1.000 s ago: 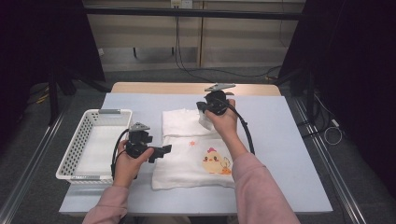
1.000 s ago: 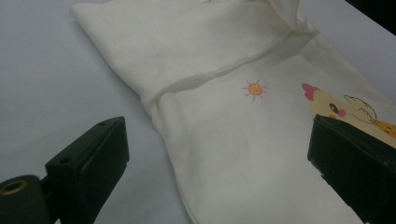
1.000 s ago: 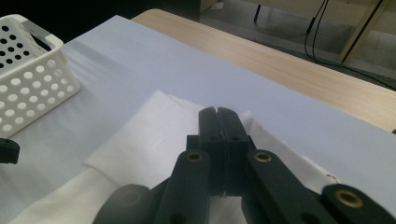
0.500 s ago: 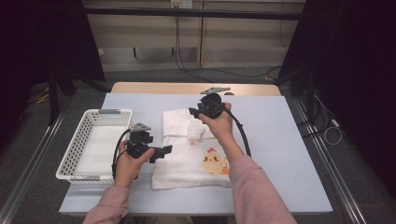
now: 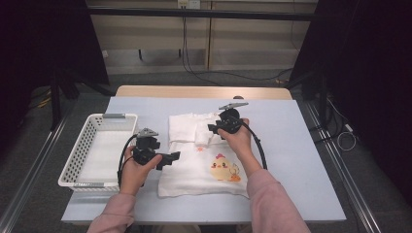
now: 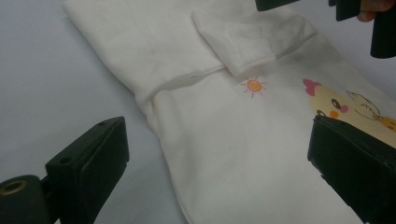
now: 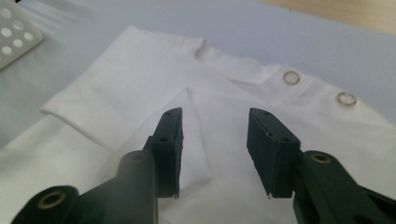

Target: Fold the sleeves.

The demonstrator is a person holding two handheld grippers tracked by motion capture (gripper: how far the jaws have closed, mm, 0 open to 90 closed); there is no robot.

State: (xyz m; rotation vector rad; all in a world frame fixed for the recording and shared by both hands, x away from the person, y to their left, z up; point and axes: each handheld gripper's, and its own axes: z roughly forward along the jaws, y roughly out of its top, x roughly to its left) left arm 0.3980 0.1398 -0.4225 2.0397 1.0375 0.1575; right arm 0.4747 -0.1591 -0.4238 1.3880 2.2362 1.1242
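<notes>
I am holding the right gripper (image 5: pixel 217 130) over the upper part of the white shirt (image 5: pixel 194 167), which is lying flat on the pale blue table (image 5: pixel 296 160) — its folded-in sleeve (image 5: pixel 203 133) is sitting just beside the jaw tips. In the right gripper view, the jaws are standing partly apart, having just been narrowing a little, and nothing is being pinched; the sleeve's fold is lying below and between them, with the two snap buttons (image 7: pixel 292 77) of the collar beyond. I am keeping the left gripper (image 5: pixel 171 157) at the shirt's left edge, near the hem side, with its jaws spread wide — in the left gripper view the shirt body is lying between them, untouched, the small sun print (image 6: pixel 253 85) and the chick print (image 6: pixel 348 109) ahead. The white basket (image 5: pixel 80 150) is sitting on the table to the left, apart from the shirt.
</notes>
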